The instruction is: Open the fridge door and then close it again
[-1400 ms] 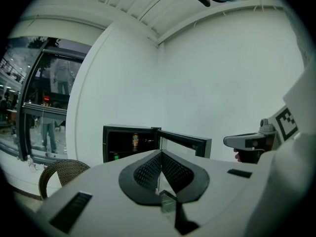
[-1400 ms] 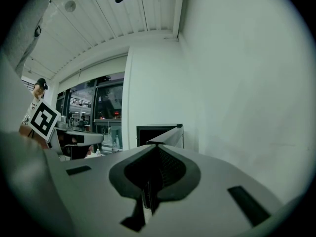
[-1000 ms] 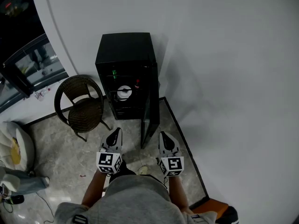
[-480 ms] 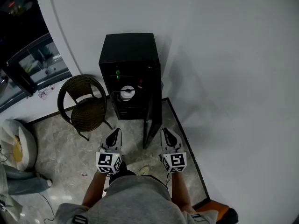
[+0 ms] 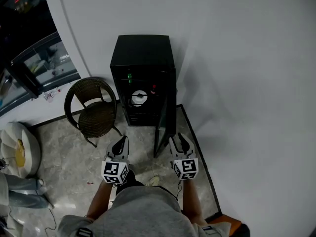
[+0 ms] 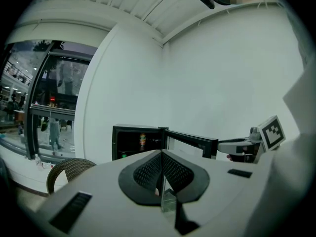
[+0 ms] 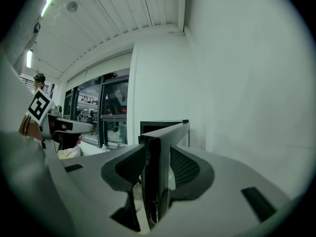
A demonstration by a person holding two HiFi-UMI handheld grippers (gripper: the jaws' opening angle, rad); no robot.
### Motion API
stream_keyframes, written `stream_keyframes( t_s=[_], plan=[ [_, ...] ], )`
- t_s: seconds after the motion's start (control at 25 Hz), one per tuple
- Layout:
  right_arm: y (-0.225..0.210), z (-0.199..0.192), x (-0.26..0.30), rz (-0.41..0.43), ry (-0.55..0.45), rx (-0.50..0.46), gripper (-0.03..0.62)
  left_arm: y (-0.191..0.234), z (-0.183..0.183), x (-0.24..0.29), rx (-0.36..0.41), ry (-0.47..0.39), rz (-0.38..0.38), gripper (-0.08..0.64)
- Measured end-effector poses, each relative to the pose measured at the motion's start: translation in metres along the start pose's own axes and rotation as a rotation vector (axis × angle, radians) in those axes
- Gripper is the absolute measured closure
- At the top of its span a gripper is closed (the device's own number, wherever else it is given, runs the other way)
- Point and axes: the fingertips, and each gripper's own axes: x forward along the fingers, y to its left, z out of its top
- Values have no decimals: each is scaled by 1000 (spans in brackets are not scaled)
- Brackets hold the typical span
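two claws sit low before us: the right gripper (image 5: pixel 181 137) has just been spreading its jaws, which now stand wide on either side of the free edge of the fridge door (image 5: pixel 166 122) without pressing it, while the left gripper (image 5: pixel 121 142) is pinched together on nothing. the door stands swung out from the black fridge (image 5: pixel 143 58). beyond it we see the white wall (image 5: pixel 242 58), a wicker chair (image 5: pixel 91 110) beside it on the pale marble floor (image 5: pixel 69 154), and a glass front (image 5: pixel 37 68) far left.
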Motion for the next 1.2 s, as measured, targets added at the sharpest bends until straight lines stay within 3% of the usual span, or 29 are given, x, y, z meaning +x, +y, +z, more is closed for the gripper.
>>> stream_keyframes(
  t_s=[1.2],
  plan=[
    [14, -2, 15, 45, 13, -30, 440, 9, -5, 10, -14, 16, 20, 555]
  ],
)
